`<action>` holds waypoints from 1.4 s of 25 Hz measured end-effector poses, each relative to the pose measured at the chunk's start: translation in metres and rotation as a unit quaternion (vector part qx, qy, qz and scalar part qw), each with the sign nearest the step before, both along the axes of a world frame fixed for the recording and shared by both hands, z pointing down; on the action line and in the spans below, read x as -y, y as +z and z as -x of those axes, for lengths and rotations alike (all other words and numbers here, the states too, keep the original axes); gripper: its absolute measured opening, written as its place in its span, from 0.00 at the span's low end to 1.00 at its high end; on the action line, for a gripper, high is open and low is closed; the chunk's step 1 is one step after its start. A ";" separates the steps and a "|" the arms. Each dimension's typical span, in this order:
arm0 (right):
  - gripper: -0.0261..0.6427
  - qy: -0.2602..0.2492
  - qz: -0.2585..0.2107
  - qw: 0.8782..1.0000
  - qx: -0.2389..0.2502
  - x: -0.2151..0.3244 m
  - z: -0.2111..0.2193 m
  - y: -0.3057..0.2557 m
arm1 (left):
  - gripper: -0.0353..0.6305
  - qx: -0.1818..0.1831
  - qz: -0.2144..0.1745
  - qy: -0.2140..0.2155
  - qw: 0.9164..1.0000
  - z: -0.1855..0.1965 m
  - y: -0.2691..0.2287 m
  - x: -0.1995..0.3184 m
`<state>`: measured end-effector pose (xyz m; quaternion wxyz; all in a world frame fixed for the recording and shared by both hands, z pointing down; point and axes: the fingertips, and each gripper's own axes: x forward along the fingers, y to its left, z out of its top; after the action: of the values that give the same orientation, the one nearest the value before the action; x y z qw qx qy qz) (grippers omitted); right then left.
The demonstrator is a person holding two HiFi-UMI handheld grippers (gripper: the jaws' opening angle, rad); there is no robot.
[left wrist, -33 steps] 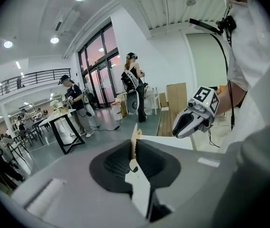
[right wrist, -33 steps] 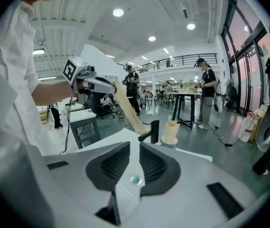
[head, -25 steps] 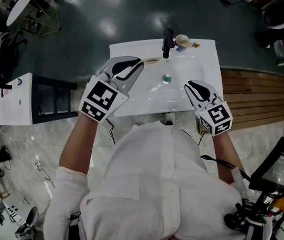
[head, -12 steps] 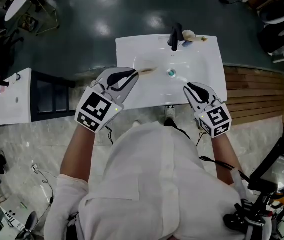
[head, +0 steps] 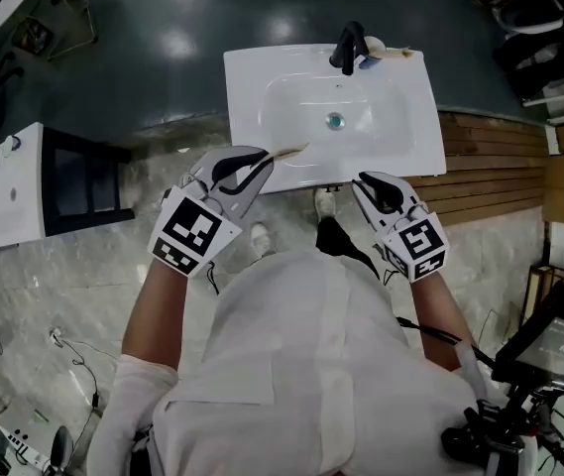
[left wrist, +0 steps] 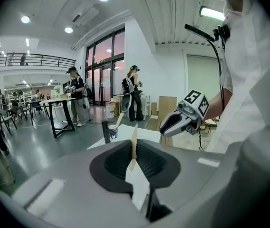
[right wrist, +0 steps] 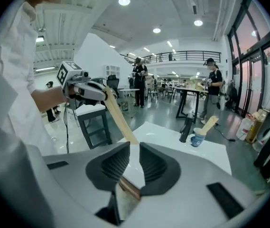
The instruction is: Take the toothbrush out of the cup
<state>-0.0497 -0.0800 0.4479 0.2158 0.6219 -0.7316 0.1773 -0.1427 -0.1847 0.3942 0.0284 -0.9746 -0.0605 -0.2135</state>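
Note:
My left gripper (head: pixel 260 159) is shut on a wooden toothbrush (head: pixel 289 151), whose free end sticks out over the near edge of the white sink (head: pixel 262 97). In the left gripper view the toothbrush (left wrist: pixel 135 137) stands edge-on between the pads. A blue and white cup (head: pixel 371 50) sits at the sink's far edge beside the faucet, with a second wooden toothbrush (head: pixel 393 56) leaning in it. My right gripper (head: pixel 364 181) hovers at the sink's near right edge, its jaws a narrow gap apart with nothing between them. The cup (right wrist: pixel 199 138) also shows in the right gripper view.
A black faucet (head: pixel 346 48) rises at the back of the sink. A wooden slat platform (head: pixel 490 167) lies to the right, a dark rack (head: pixel 83 181) and white table (head: pixel 4 186) to the left. Several people stand at tables in the background (left wrist: pixel 75 96).
Both grippers have drawn back from over the basin to its near edge, as the person stepped away from the sink. The left gripper still carries the toothbrush.

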 end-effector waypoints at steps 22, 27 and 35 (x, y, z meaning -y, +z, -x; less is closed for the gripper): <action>0.11 -0.142 -0.036 0.989 0.007 -0.026 -0.191 -0.005 | 0.10 0.031 0.012 -0.126 0.991 -0.127 0.006 -0.101; 0.11 -0.180 -0.039 0.983 -0.002 -0.029 -0.207 -0.002 | 0.10 0.029 0.014 -0.143 0.989 -0.150 0.002 -0.132; 0.13 -0.165 -0.048 0.985 0.008 -0.023 -0.205 0.003 | 0.10 0.034 0.016 -0.135 0.990 -0.149 0.006 -0.154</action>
<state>0.1550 -0.0567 0.4506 0.2058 0.5009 -0.8336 0.1088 0.0060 -0.0304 0.4004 -0.0187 -0.9664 0.0668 -0.2475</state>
